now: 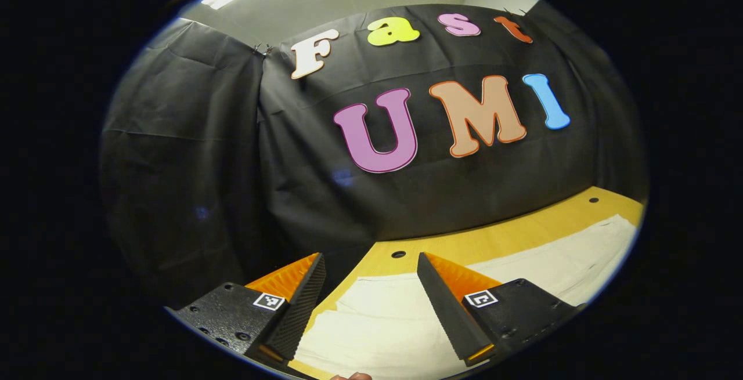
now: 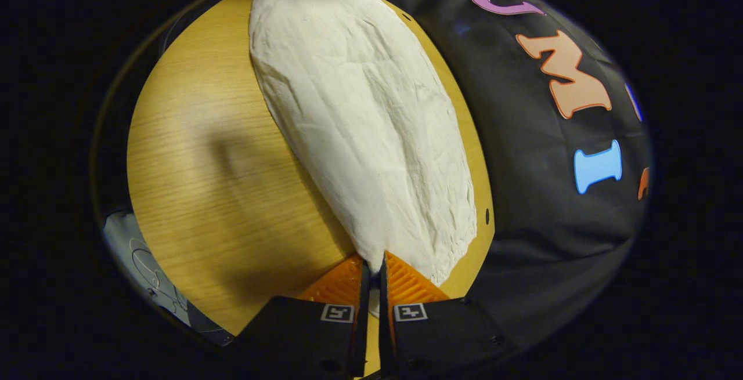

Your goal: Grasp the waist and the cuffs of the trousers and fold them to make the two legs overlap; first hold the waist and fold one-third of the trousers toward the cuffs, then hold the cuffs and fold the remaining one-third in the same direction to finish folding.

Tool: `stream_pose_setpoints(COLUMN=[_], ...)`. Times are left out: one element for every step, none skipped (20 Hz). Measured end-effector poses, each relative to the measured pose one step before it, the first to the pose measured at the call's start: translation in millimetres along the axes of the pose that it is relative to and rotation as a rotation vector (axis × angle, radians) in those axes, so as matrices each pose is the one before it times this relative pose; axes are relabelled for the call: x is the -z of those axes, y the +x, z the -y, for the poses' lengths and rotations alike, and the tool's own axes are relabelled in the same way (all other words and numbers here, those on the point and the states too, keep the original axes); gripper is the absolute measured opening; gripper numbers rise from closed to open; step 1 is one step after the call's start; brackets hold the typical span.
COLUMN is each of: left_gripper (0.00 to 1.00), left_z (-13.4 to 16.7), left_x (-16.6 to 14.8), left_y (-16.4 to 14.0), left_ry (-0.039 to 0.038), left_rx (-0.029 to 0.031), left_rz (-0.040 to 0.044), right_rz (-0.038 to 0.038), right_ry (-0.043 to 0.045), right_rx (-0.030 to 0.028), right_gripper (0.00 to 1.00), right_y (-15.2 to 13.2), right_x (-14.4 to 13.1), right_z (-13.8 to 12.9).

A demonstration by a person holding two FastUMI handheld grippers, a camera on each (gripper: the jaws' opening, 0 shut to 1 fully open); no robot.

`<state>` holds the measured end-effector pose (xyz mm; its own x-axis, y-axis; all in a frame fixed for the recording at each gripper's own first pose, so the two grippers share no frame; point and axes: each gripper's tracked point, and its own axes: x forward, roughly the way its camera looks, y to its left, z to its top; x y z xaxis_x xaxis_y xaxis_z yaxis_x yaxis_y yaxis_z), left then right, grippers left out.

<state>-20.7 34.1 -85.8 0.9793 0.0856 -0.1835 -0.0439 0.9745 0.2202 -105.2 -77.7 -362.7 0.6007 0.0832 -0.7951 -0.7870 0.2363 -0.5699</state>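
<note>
White trousers (image 2: 365, 119) lie stretched along a wooden table (image 2: 203, 194) in the right gripper view, running away from me toward the far end. My right gripper (image 2: 372, 267) is shut on the near edge of the trousers, a fold of cloth pinched between both fingers. In the left gripper view the trousers (image 1: 395, 322) lie flat on the table (image 1: 499, 235) below my left gripper (image 1: 371, 304), which stands open above the cloth with nothing between its fingers.
The black cloth wall (image 1: 232, 154) hangs close behind the table's far edge. Small holes (image 1: 398, 254) dot the tabletop near that edge. Bare wood lies left of the trousers in the right gripper view, with grey floor (image 2: 133, 252) past the table's edge.
</note>
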Motion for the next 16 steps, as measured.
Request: stream_pose_setpoints(left_gripper=[0.96,0.96,0.96,0.96,0.96,0.96,0.96,0.96,0.96,0.96,0.96,0.96,0.96,0.96,0.96,0.96], left_z=[-2.42,-2.91,-3.34,-3.48,-3.02,-3.74,-3.08,-1.94,-3.6,-1.76,-1.41,0.22,0.88,3.69,3.26,3.49], left_x=[4.9,6.24,6.77,6.07,7.81,8.25,8.39,11.85,13.14,9.79,9.69,14.08,11.33,9.47,8.64,5.19], left_y=[-1.9,-1.73,-0.86,-0.53,-1.75,-0.38,0.02,-0.95,-0.07,1.9,1.49,-1.65,-2.55,-1.91,-3.42,-3.19], left_ry=[0.02277,0.02578,0.02562,0.026,0.02999,0.0333,0.02953,0.02822,0.03129,0.02893,0.03479,0.03751,0.03446,0.03481,0.03463,0.0252], left_rx=[0.00419,0.00192,0.00442,0.00446,0.00643,0.00522,0.00763,0.0102,0.00428,0.00793,0.00852,0.0096,0.01567,0.01945,0.01967,0.01985], left_rz=[-0.00489,-0.00738,-0.00863,-0.00818,-0.01153,-0.01194,-0.0112,-0.01824,-0.0224,-0.01481,-0.01877,-0.01678,-0.01762,-0.01005,-0.00867,-0.00083], right_rz=[0.00007,-0.00368,-0.00267,-0.00128,0.00142,0.00265,0.00314,0.00086,-0.00111,-0.00181,-0.00266,-0.00112,-0.0012,-0.00106,-0.00197,-0.00234], right_ry=[0.01136,0.01513,0.01655,0.00966,-0.00251,-0.01398,-0.01663,-0.0106,-0.00008,0.00885,0.01012,0.00504,-0.00128,-0.00601,-0.00599,-0.00355], right_rx=[-0.00389,-0.00571,-0.0043,-0.00122,0.00265,0.00535,0.00701,0.00609,0.00394,0.00132,0.0008,0.00158,0.00274,0.00372,0.0039,0.00345], right_gripper=[0.11,0.11,0.11,0.11,0.11,0.11,0.11,0.11,0.11,0.11,0.11,0.11,0.11,0.11,0.14,0.11], right_y=[-1.19,-0.97,1.0,-0.46,-0.56,0.22,1.15,0.5,-0.53,0.19,-0.15,-0.5,0.83,0.25,-0.74,-0.39], right_x=[-0.64,-0.69,1.03,0.19,-0.29,-1.08,0.14,-0.61,1.22,-0.28,0.35,-0.6,0.01,-1.05,0.73,-0.43], right_z=[-0.18,0.35,0.02,0.17,-0.41,-0.24,0.04,0.38,-0.38,0.18,0.31,-0.15,-0.08,0.27,-0.13,-0.08])
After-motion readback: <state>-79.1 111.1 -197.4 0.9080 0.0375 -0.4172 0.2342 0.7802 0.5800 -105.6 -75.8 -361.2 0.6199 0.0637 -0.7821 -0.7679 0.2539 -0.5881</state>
